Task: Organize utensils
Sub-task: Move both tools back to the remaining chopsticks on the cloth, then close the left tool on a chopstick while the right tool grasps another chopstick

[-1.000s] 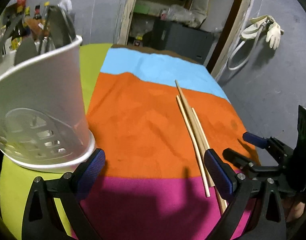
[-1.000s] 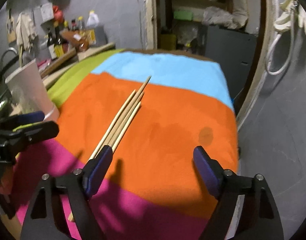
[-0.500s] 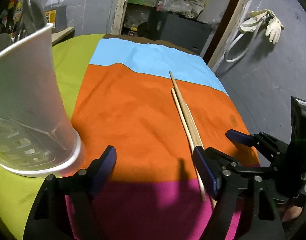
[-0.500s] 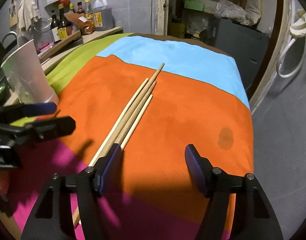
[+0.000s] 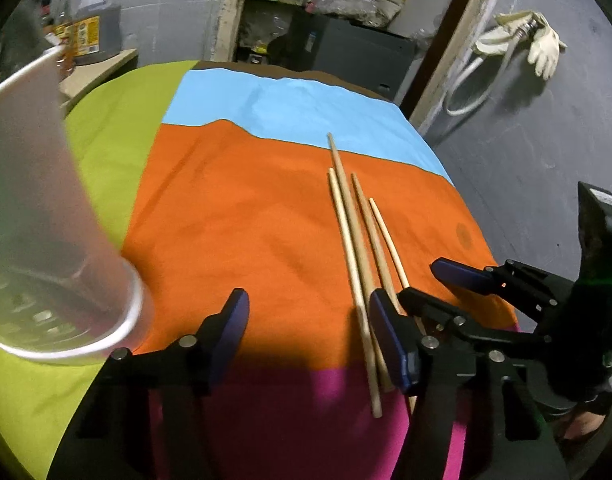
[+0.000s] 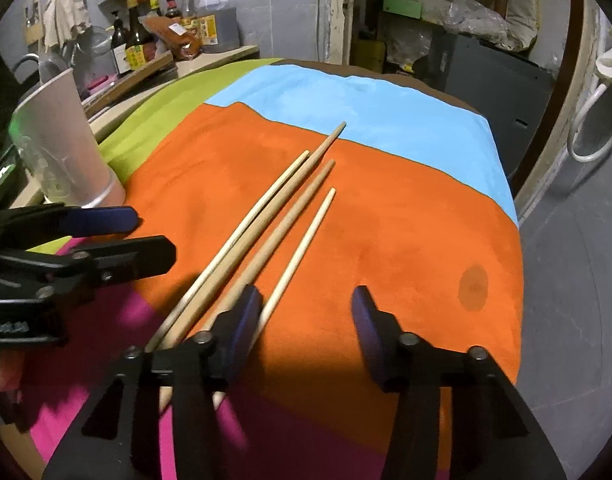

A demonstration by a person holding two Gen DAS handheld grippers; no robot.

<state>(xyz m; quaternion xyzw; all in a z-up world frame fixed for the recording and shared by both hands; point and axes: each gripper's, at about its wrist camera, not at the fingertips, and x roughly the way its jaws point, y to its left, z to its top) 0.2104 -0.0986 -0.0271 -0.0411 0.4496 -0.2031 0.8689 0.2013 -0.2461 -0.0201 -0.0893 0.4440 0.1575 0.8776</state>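
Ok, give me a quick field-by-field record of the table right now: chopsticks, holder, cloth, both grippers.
chopsticks: four wooden sticks lying loose, roughly side by side, mostly on the orange band, near ends over the magenta
utensil holder: white cup, upright on the green strip, left of the sticks
cloth: striped green, blue, orange, magenta
left gripper: jaws have just been closing, nothing between them, sticks just off its right finger
right gripper: jaws have just been closing, nothing gripped, sticks pass by its left finger
chopsticks in holder: none yet
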